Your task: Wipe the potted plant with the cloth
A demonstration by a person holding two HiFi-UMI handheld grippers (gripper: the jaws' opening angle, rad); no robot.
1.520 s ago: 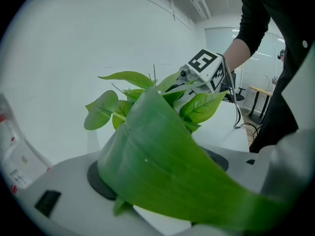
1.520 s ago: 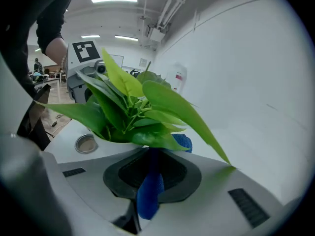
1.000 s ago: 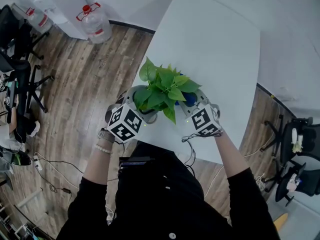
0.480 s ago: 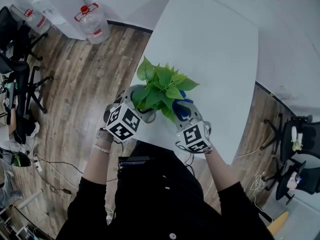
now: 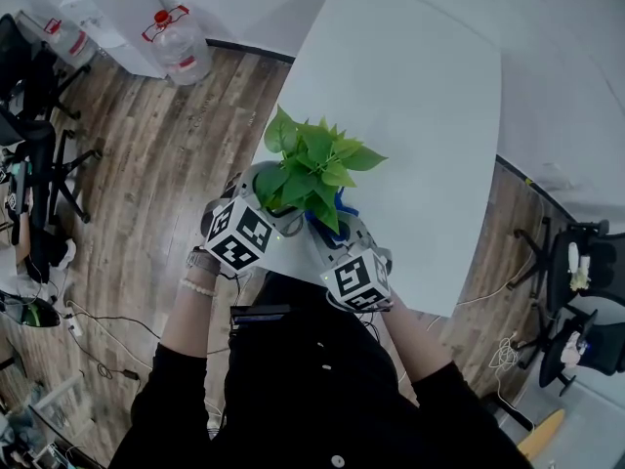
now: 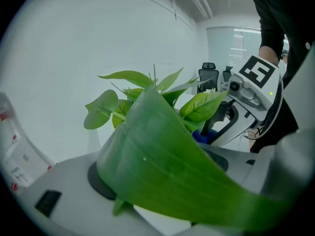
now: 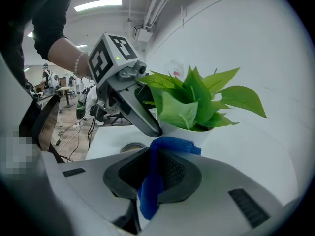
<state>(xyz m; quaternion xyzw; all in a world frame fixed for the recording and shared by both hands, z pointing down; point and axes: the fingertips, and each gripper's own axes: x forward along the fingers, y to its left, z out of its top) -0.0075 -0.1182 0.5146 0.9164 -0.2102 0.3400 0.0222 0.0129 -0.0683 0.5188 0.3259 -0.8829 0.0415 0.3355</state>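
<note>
The potted plant [image 5: 314, 164] stands near the front edge of the white table [image 5: 420, 96]; its white pot [image 7: 189, 131] shows in the right gripper view. My left gripper [image 5: 276, 191] reaches in from the plant's left, its jaws apart with one broad green leaf [image 6: 157, 156] lying across them. My right gripper [image 5: 337, 218] is at the plant's near side, shut on a blue cloth [image 7: 153, 176], whose free end [image 5: 342, 201] pokes out just below the leaves. The cloth stops short of the pot. Each gripper view also shows the other gripper [image 7: 130, 95] [image 6: 246, 90].
The table edge runs just behind both grippers, with wooden floor [image 5: 166, 164] to the left. A large water bottle [image 5: 176, 42] and a white cabinet [image 5: 112, 8] stand at the back left. Office chairs [image 5: 39, 115] [image 5: 586, 272] stand at both sides.
My right gripper has swung with the blue cloth from the plant's right side round to its near side, closer to the person. The left gripper has hardly moved.
</note>
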